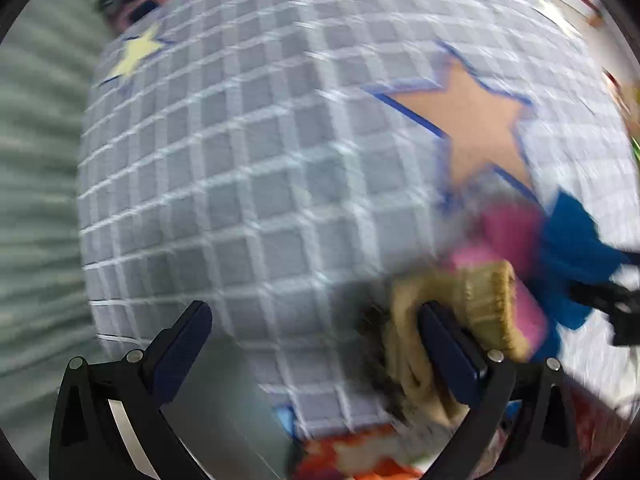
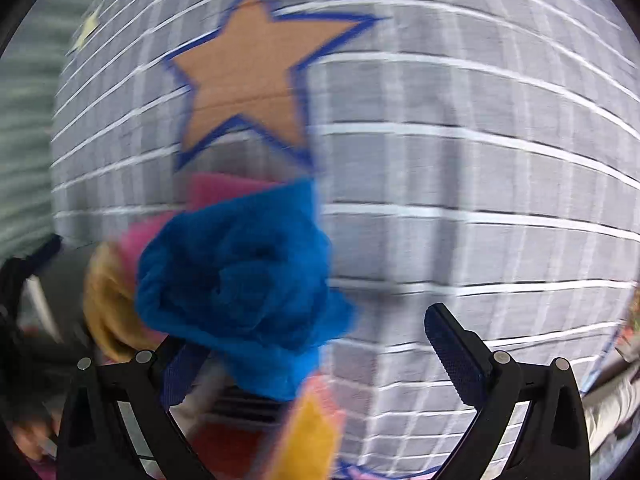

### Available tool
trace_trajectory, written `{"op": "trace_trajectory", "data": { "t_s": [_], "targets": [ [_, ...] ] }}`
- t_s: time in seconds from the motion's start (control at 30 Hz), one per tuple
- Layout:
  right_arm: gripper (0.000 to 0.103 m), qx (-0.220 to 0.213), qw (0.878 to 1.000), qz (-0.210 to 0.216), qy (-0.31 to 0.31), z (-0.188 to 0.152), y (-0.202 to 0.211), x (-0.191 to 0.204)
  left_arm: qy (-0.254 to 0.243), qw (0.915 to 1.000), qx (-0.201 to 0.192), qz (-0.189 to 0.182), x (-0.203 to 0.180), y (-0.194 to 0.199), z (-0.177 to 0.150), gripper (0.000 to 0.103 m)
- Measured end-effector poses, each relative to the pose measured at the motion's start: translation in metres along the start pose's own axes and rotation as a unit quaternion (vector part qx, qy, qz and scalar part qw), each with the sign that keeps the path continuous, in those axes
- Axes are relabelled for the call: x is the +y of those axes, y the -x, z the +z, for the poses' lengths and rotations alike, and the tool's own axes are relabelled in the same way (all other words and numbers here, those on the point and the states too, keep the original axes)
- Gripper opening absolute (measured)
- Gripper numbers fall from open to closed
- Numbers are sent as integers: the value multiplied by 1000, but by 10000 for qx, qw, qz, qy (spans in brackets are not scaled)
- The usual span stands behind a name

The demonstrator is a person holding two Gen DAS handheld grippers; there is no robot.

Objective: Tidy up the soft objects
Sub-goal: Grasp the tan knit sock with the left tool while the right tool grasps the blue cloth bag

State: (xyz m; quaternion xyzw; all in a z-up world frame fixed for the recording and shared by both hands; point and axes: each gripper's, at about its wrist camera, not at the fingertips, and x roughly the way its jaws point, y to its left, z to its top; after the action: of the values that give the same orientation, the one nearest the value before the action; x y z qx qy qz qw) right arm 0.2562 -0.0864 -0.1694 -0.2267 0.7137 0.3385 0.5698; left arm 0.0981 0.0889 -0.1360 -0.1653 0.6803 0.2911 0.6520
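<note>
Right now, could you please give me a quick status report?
Both grippers open, left, right. Tan cloth, pink cloth, blue cloth bunched on checked cover. Nothing blocking.

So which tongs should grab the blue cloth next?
Right, probably. The blue cloth sits just ahead of the right tongs, bunched over their left finger, and they are open. The left tongs are open too, but their finger is against the tan cloth.

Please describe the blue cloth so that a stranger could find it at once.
Start at the grey checked blanket and its big tan star. Just below the star lies a pile of soft cloths; the blue cloth is the crumpled one, beside pink and tan ones.
</note>
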Motion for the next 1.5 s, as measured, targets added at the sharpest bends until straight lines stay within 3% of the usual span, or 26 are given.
{"op": "trace_trajectory", "data": {
  "t_s": [0.07, 0.2, 0.33, 0.47, 0.63, 0.73, 0.97, 1.33, 1.43, 1.47, 1.5],
  "targets": [
    [102, -218, 9989, -356, -222, -2, 7, -25, 365, 9993, -82, 64, 21, 5, 11, 103],
    [102, -679, 9896, -692, -1064, -11, 33, -90, 733, 9964, -256, -340, 45, 25, 15, 103],
    [102, -916, 9802, -236, -1742, -31, 50, -137, 675, 9952, -167, -684, 36, 28, 6, 103],
    [102, -940, 9805, 168, -1716, -41, 47, -148, 629, 9958, -57, -657, 22, 16, 11, 103],
    [102, -996, 9849, 469, -1340, -37, 43, -115, 821, 9937, 150, -746, 11, -3, 14, 103],
    [102, -1053, 9887, 398, -991, -24, 42, -85, 763, 9945, 183, -687, 0, -10, 13, 103],
    [102, -973, 9941, -58, -465, 17, 18, -52, 943, 9929, 408, -604, -8, -41, 5, 103],
    [103, -708, 9932, -912, -156, 28, -29, -13, 907, 9913, 497, -811, 1, -66, -9, 103],
    [103, -567, 9944, -881, -144, 33, -37, -3, 746, 9928, 404, -844, -3, -61, 7, 91],
    [103, -575, 9946, -850, -162, 32, -36, -4, 644, 9939, 300, -844, -7, -55, 17, 75],
    [102, -615, 9949, -780, -202, 31, -36, -4, 497, 9952, 164, -830, -14, -48, 21, 51]
  ]
}}
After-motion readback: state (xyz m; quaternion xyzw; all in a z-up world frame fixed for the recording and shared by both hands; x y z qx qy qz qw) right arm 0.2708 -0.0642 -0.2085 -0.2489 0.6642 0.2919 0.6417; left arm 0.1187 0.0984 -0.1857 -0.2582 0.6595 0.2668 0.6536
